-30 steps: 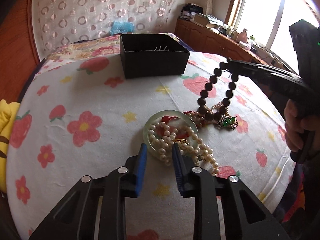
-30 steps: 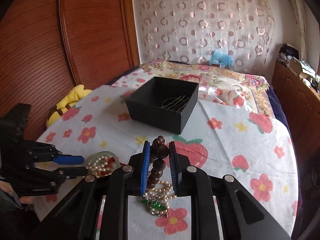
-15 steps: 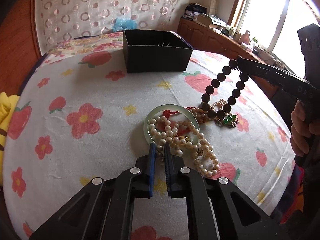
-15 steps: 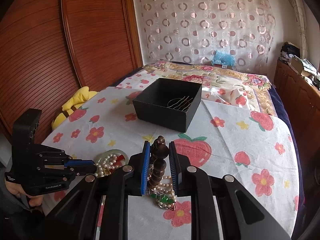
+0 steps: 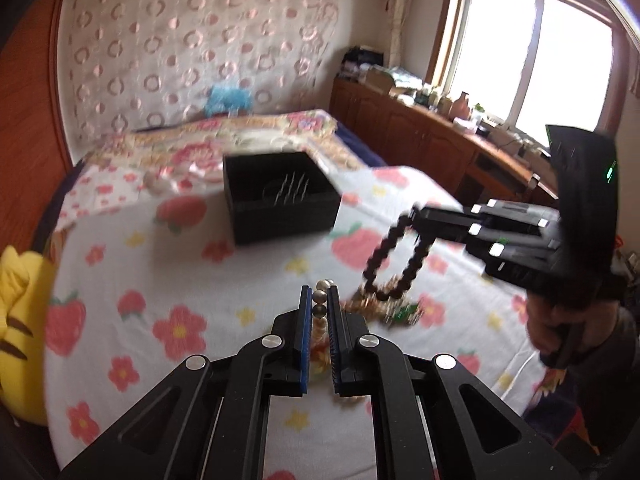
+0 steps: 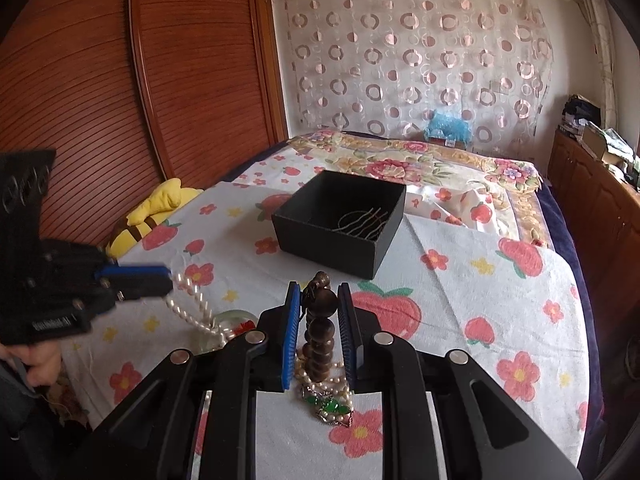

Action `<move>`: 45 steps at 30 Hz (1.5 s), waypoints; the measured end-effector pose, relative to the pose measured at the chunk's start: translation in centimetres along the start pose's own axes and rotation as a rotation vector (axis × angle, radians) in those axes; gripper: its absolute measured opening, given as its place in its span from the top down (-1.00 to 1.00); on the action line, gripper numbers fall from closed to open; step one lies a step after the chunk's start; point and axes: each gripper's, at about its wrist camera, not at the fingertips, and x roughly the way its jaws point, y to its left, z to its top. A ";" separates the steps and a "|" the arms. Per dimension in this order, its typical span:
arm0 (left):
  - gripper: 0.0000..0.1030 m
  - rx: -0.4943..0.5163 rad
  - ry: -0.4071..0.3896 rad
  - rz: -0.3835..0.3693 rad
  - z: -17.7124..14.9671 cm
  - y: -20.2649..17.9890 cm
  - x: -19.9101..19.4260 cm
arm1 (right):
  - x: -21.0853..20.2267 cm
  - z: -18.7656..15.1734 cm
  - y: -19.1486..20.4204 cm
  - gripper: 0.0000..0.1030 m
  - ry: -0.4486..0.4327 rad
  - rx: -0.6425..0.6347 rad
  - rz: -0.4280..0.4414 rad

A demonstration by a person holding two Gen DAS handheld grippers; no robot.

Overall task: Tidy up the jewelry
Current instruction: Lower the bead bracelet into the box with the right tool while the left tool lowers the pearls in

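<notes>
Holding wavy wires, black box [image 6: 340, 224], left claw [image 5: 319, 306] pinching pearls [image 6: 196, 304], right claw [image 6: 319, 304] gripping beads [image 6: 320, 332]

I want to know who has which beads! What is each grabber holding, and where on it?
Left gripper pinches the pearl necklace at one end of its strand. Right gripper pinches the dark bead bracelet at its top.
</notes>
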 end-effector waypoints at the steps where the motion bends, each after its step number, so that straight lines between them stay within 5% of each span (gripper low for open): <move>1: 0.87 0.005 -0.014 -0.001 0.6 -0.1 -0.4 | -0.2 0.2 -0.2 0.59 -0.002 -0.001 -0.001; 13: 0.87 0.051 -0.135 0.026 5.9 -0.6 -3.0 | -1.0 1.9 -0.2 0.59 -0.028 -0.019 -0.009; 36: 0.87 0.109 -0.235 0.103 14.2 0.3 -4.2 | 1.7 8.1 -3.1 0.60 -0.038 -0.035 -0.064; 45: 0.87 0.077 -0.237 0.106 16.3 2.1 -1.9 | 4.2 11.3 -4.3 0.60 -0.045 -0.028 -0.033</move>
